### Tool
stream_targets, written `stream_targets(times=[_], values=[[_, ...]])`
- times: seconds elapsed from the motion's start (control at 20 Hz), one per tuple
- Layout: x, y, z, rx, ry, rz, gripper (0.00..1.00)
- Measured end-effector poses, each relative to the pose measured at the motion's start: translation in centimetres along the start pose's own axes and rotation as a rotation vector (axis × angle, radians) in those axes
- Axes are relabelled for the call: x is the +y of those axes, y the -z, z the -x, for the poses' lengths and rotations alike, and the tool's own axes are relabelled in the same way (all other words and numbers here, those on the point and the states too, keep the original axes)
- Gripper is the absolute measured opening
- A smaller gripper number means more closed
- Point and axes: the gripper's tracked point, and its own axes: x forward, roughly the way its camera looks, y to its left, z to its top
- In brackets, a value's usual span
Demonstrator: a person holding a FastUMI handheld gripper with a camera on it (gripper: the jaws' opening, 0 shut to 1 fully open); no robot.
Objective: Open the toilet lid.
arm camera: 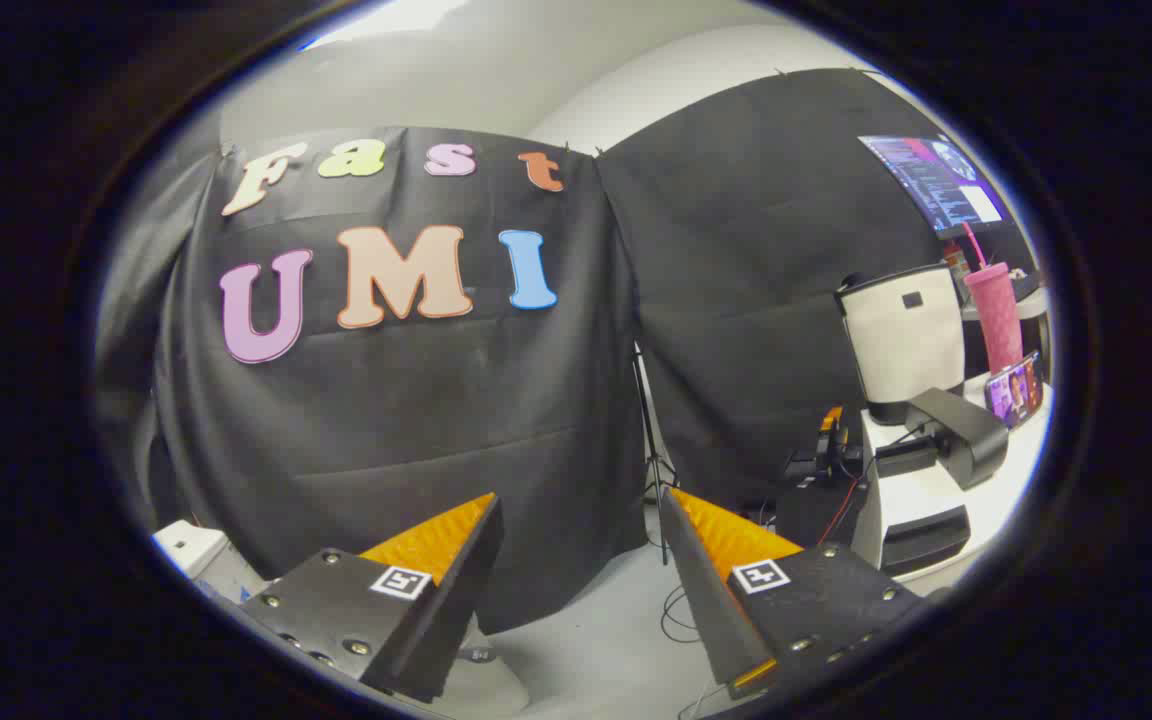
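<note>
The claw (581, 590) is spread wide, its two fingers well apart with nothing between them, and it is raised so that it looks across the booth, not down. Just beyond the fingertips hangs the black cloth wall (416, 400), two panels meeting at a seam, with a thin stand (648, 450) on the pale floor (596, 640) at the foot of that seam and some loose cable nearby.

Further off, past the one finger, a white worktop (936, 490) carries a white and black bag (904, 335), a dark boxy device (956, 435), a pink tumbler with a straw (994, 315) and a small lit phone (1014, 388); a monitor (934, 182) glows above them. Against the near side of the worktop sits a dark unit with orange parts and wires (821, 470).

Low beside the other finger, a white corner of something (191, 548) peeks in; whether that belongs to the toilet I cannot tell. The lid itself is not where the claw points, so its place is unknown to me.

By my reading, the task is barely begun: nothing is gripped or touched, and finding the lid, reaching its edge and lifting it all remain.
</note>
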Motion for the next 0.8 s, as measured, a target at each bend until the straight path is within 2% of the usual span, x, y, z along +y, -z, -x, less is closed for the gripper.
stream_targets(times=[0.45,0.8], values=[[-0.3,2.0,-0.8,0.065,0.004,-0.037,0.91],[-0.5,5.5,-1.6,0.151,-0.009,-0.153,0.9]])
